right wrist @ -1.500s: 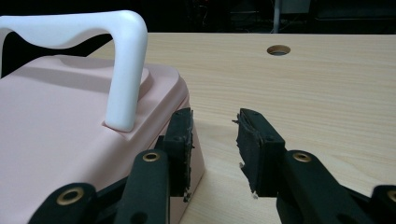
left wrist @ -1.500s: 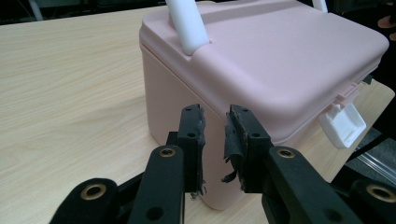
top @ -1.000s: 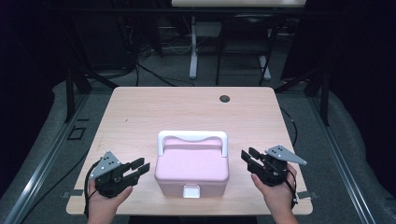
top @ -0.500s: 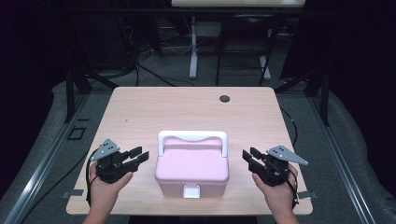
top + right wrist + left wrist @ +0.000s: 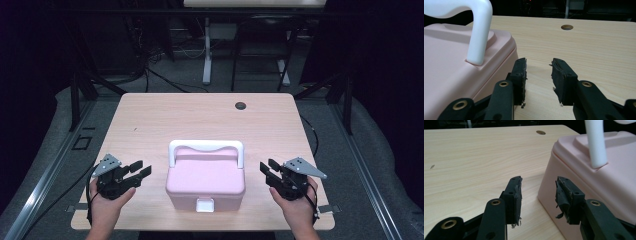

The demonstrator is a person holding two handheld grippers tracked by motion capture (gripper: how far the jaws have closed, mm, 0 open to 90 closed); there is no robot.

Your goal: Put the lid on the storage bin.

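Left gripper (image 5: 135,173): jaws apart, nothing between them, just been opening; the box (image 5: 205,180) sits just beside its right jaw. Right gripper (image 5: 270,170): jaws apart, empty, box close on their left. Box handle (image 5: 595,143) cut off at the frame top. Bench (image 5: 200,117) beyond.

My left gripper (image 5: 131,173) and right gripper (image 5: 270,170) are both black, each topped with a grey three-cornered plate and trailing a thin black cable past my wrist. Up close, my fingers (image 5: 514,195) are flat black bars joined by brass-ringed pivots and small screws. Their dark rubbery pads (image 5: 557,75) are frayed and tattered at the edges.
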